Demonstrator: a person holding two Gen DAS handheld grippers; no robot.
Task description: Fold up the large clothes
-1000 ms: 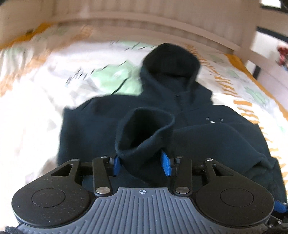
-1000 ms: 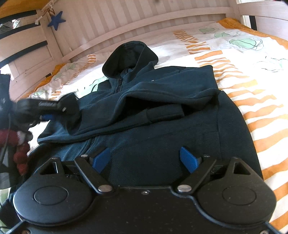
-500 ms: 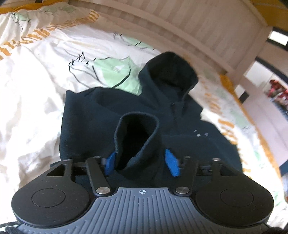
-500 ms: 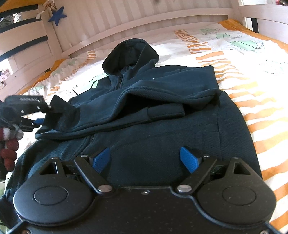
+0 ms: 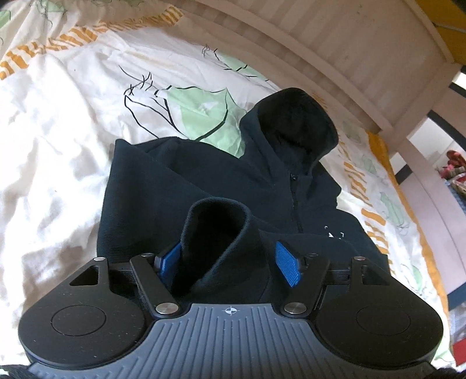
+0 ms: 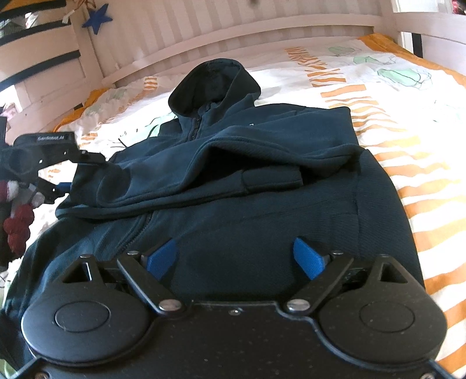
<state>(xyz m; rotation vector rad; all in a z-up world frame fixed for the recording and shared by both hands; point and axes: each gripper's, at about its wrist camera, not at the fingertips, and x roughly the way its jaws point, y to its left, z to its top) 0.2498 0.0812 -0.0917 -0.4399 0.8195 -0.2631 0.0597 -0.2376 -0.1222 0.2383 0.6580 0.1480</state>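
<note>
A dark navy zip hoodie (image 6: 262, 221) lies face up on the bed, hood (image 6: 215, 81) toward the headboard. One sleeve (image 6: 204, 163) is folded across the chest. My left gripper (image 5: 230, 262) has its jaws opening around the other sleeve's cuff (image 5: 221, 230). The cuff stands up between the blue pads (image 5: 287, 268), and the right pad is clear of the cloth. In the right wrist view the left gripper (image 6: 58, 163) sits at the hoodie's left edge. My right gripper (image 6: 234, 258) hovers open over the hoodie's lower body with nothing between its fingers.
The bed sheet (image 5: 58, 163) is white with orange stripes and green drawings, wrinkled on the left. A slatted wooden headboard (image 6: 233, 35) runs along the far side, with a blue star (image 6: 97, 19) hanging on it. Red plush items (image 6: 17, 227) lie at the bed's left edge.
The left gripper's jaws have spread apart around the cuff, and the left hand has shifted and rolled over the hoodie. The right gripper has stayed where it was.
</note>
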